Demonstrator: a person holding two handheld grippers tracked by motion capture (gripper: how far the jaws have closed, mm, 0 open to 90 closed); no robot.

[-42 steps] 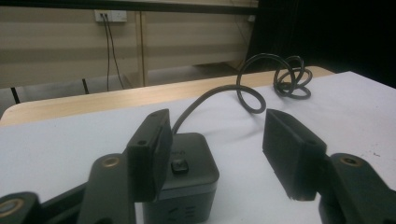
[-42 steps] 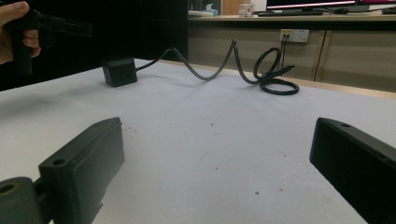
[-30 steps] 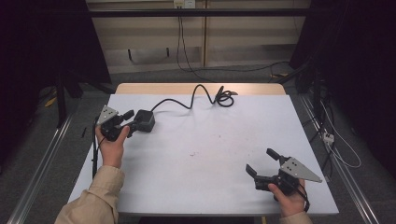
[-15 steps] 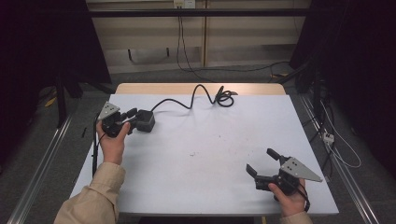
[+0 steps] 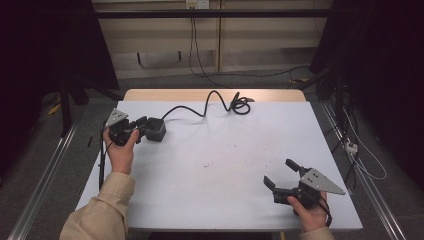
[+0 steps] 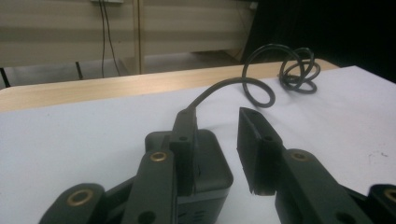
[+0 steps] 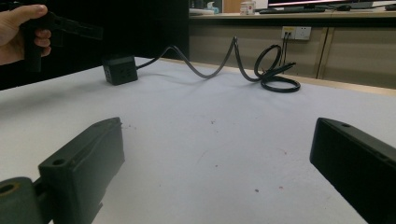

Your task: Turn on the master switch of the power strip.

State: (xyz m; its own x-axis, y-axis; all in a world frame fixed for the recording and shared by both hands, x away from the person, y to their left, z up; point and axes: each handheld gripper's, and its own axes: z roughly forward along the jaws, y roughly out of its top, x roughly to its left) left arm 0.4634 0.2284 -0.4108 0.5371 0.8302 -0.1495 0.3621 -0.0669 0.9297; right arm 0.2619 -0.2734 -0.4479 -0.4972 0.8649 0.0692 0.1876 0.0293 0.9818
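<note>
— Where's the black power cube [image 5: 155, 129]?
— At ten o'clock on the table [image 5: 225, 190], its cord [image 5: 200, 107] trailing toward one o'clock into a coil.
— And the left claw [image 5: 141, 128]?
— Jaws parted, straddling the cube; one jaw lies against its side, the other stands clear.
— The right claw [image 5: 281, 174]?
— Wide open at five o'clock, holding nothing.

Lab or test room. White worktop [image 5: 225, 165] ringed by black curtains [image 5: 45, 45]; loose cables [image 5: 350, 145] on grey floor; wall socket [image 5: 198, 4] above pale panelling; aluminium rails [image 5: 45, 165] alongside.
</note>
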